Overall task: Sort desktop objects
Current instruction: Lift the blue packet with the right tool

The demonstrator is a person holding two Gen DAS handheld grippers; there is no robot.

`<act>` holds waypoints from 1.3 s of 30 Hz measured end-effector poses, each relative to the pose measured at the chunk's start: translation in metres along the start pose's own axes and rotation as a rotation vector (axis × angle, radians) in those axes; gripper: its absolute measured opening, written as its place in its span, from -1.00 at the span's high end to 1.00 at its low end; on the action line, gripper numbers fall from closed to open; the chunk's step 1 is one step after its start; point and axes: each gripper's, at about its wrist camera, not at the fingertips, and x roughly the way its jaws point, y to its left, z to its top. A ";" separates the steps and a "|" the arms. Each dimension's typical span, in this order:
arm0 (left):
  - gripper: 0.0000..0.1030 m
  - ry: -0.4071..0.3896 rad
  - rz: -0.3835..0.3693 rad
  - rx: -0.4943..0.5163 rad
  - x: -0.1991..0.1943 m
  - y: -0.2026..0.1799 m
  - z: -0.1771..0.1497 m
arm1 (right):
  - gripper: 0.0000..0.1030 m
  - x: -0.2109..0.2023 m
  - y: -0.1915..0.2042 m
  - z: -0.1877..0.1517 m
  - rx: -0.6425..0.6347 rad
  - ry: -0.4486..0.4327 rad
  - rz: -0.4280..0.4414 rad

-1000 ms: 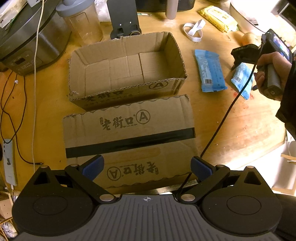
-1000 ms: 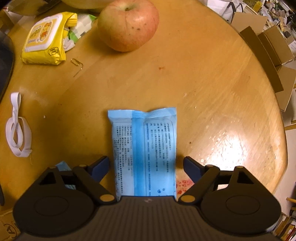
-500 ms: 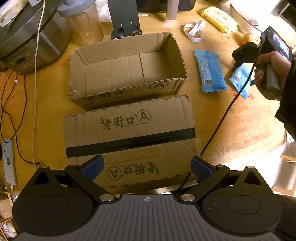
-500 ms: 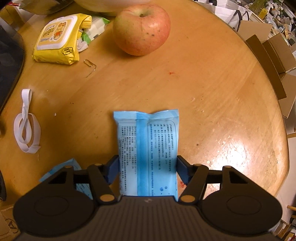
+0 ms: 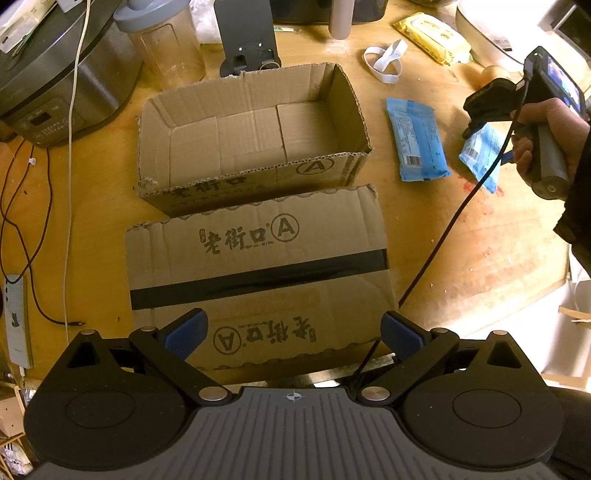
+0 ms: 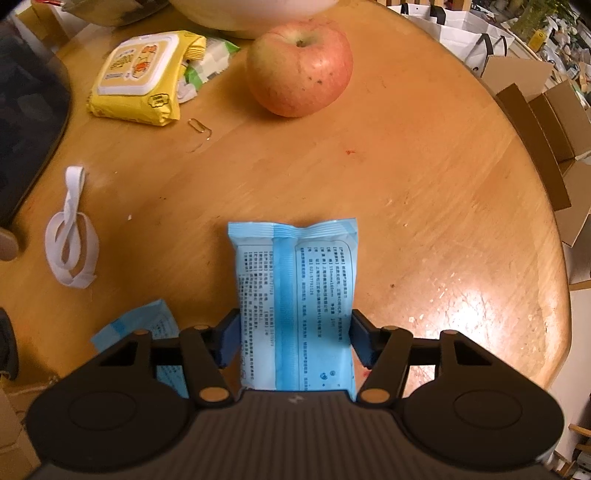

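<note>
Closed my right gripper on blue packet since earlier; left gripper wide open, empty. Grasp step; next lift, carry left to box.

Left wrist view: steel cooker at far left of the wooden tabletop, white cable draped across it; clear lidded jar just beside it, dark stand behind the jar's right. White remote at left edge, thin dark cord looping near it. Right wrist view: cardboard pieces and white paper bags off the tabletop's far right edge.
</note>
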 end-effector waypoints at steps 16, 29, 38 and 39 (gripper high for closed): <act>-1.00 -0.005 -0.011 0.004 -0.002 0.002 -0.008 | -0.15 -0.013 0.005 0.005 -0.166 0.013 0.005; -1.00 -0.005 -0.014 0.001 -0.002 0.002 -0.009 | -0.15 -0.011 0.018 0.006 -0.421 0.036 0.024; -1.00 -0.005 -0.013 0.000 -0.002 0.002 -0.009 | -0.15 -0.011 0.028 0.002 -0.537 0.037 0.010; -1.00 -0.005 -0.012 -0.001 -0.002 0.002 -0.009 | -0.15 -0.011 0.029 0.002 -0.543 0.038 0.008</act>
